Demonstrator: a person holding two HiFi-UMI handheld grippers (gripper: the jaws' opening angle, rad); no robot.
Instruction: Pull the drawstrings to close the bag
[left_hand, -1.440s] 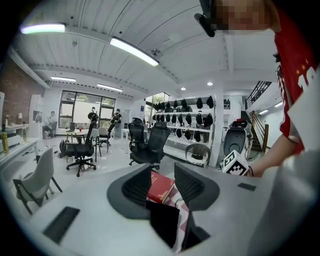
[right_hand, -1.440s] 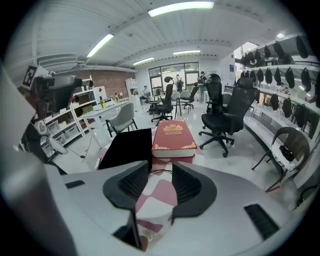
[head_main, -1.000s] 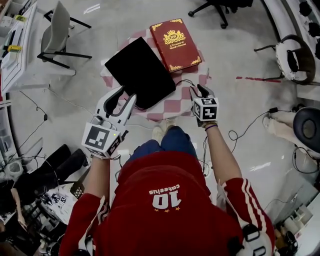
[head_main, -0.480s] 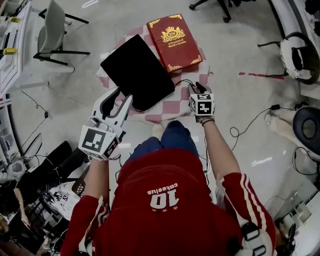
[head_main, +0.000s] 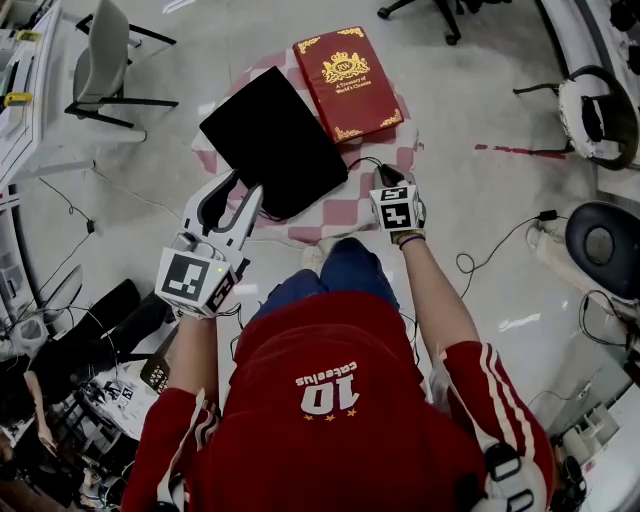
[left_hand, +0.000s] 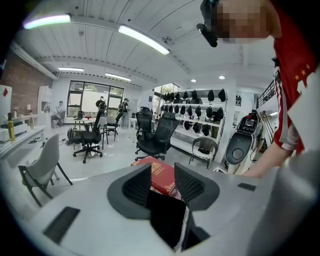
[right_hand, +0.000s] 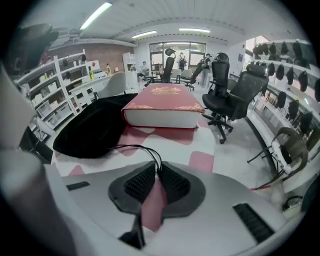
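Open-plan lab or office workspace — part showroom

Wheeled office chairs (left_hand: 157, 137) stand on a pale hard floor (head_main: 480, 110) under ceiling strip lights (left_hand: 144, 39) — with stocked shelving (right_hand: 62, 92), a wall rack of dark gear (left_hand: 197, 107) and loose cables (head_main: 465, 262) across the floor.

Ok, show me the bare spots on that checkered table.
Bare tablecloth lies along the near edge, in front of the black bag and the book; the cords cross its right end. A thin strip shows left of the bag. Bag and book fill the rest.
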